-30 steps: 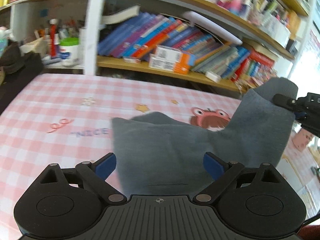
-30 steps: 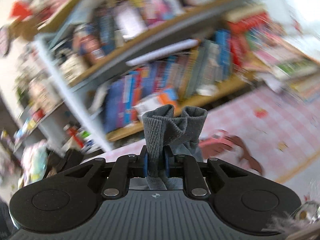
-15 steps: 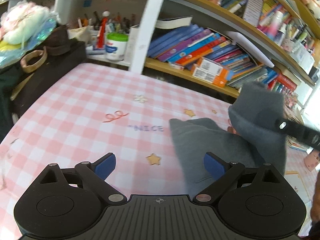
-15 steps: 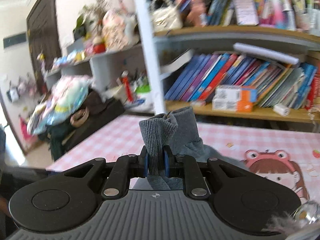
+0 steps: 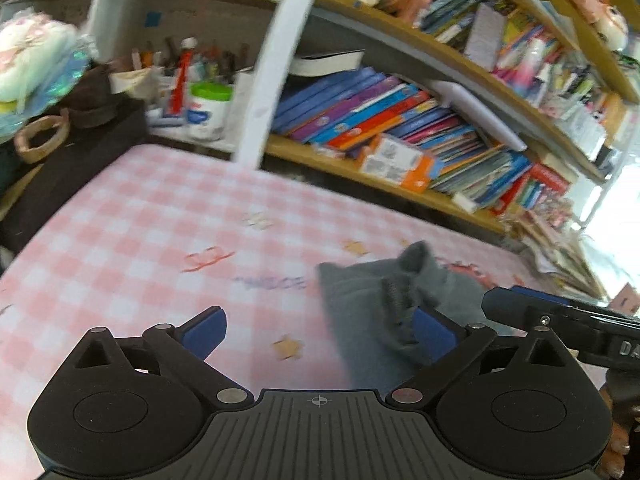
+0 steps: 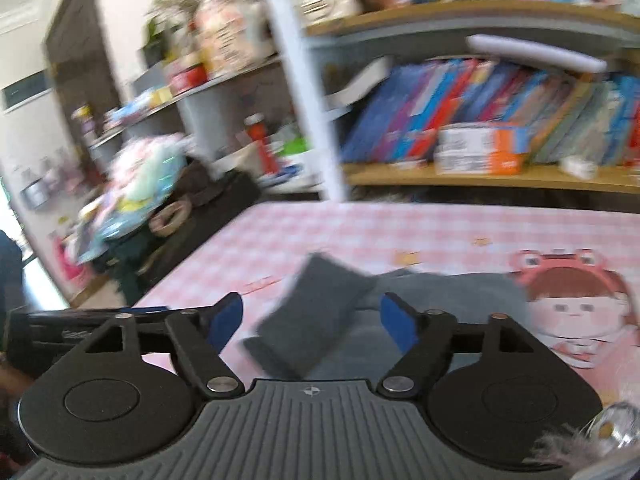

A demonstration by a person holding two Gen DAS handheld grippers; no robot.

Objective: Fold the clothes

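A grey knit garment (image 5: 360,300) lies on the pink checked tablecloth (image 5: 160,232), its ribbed end folded over and bunched. In the right wrist view the garment (image 6: 316,312) has a loose flap tilted up just in front of the fingers. My left gripper (image 5: 318,330) is open and empty, low over the cloth, with its right finger beside the garment's left part. My right gripper (image 6: 310,316) is open, its jaws either side of the flap and not holding it. It also shows in the left wrist view (image 5: 520,306), at the right.
Bookshelves (image 5: 400,128) full of books run along the table's far edge, with a white upright post (image 5: 276,60). A dark bag with a wooden ring (image 5: 40,140) and plush toys stand at the table's left. A cartoon girl print (image 6: 572,312) is at the right.
My right gripper has opened and let go of the garment's end, which has dropped onto the rest of the garment. Both grippers have come lower, and the left stays open.
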